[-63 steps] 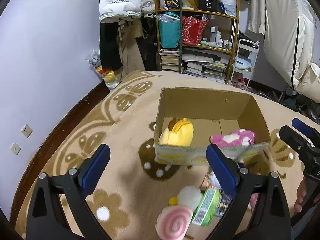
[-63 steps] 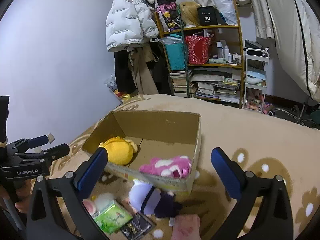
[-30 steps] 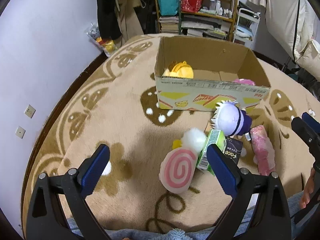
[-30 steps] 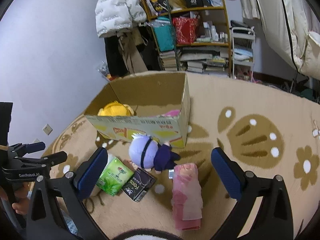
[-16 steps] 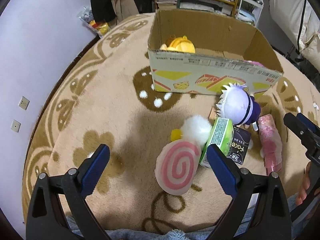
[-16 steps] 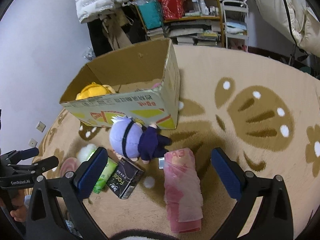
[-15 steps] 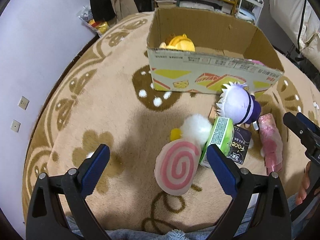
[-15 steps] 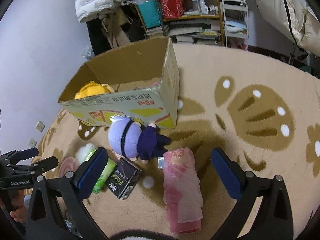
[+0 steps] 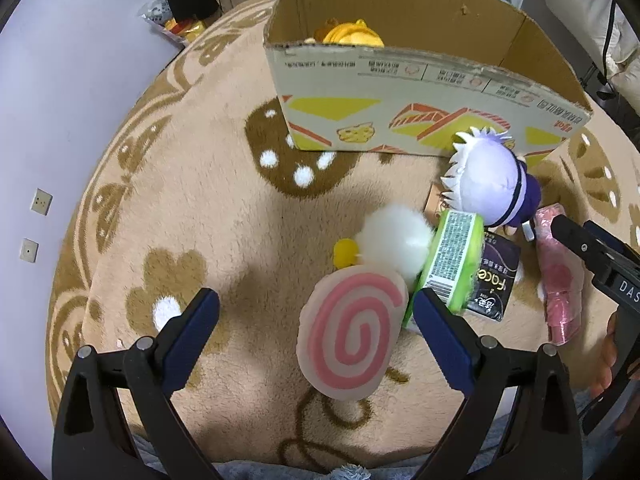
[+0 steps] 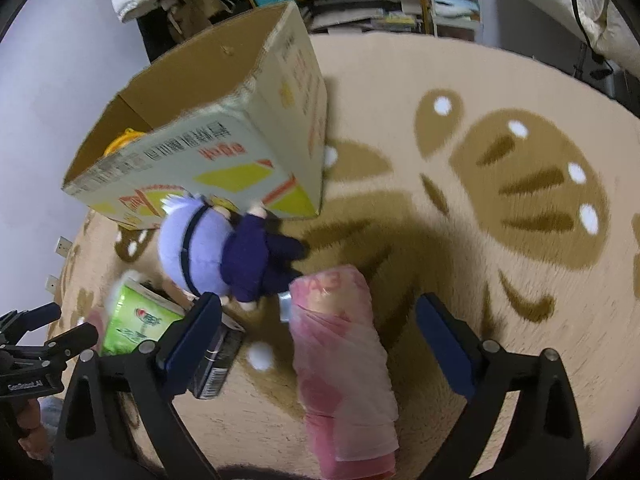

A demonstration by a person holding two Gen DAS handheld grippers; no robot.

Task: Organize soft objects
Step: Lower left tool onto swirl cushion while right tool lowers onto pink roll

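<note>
Both tongs hang released above the rug: the left gripper with the pink-swirl plush between its blue pads, the right gripper straddling the rolled pink cloth. Ahead of them, the purple-haired doll lies against the cardboard box, which holds a yellow plush.

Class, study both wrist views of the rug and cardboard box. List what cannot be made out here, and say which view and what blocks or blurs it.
- Cardboard box interior, left wrist view: the near wall hides all but the yellow plush top.
- Same interior, right wrist view: only a yellow sliver shows.
- Black packet, left wrist view: partly under the green pack.
- Pink roll, right wrist view: lower end cut by the frame; print blurred.
- Purple-haired doll: face turned away in both views.
</note>
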